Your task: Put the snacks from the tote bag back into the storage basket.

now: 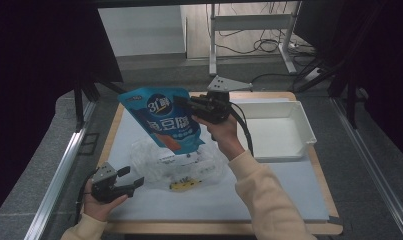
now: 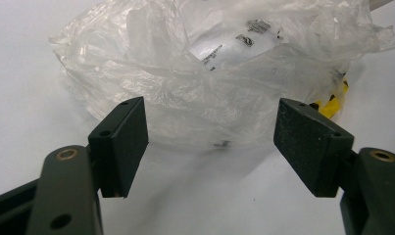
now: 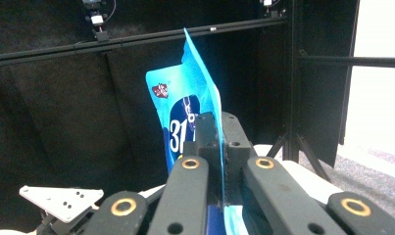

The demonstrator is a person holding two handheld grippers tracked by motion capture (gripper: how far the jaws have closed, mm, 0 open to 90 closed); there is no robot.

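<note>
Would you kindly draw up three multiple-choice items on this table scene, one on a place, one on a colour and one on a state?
1. Where does the white bin stand?
A. at the table's far right
B. at the near left corner
C. under the clear bag

2. What colour is the pouch that the right gripper holds?
A. red
B. blue
C. green

3. How do the left gripper's jaws stand?
A. clamped on the pouch
B. shut on nothing
C. open, short of the clear plastic bag

Answers: 1 A, the high view shows it right of the raised hand; 2 B, blue in both views; 3 C, the left gripper view shows the jaws apart, nothing between them.
</note>
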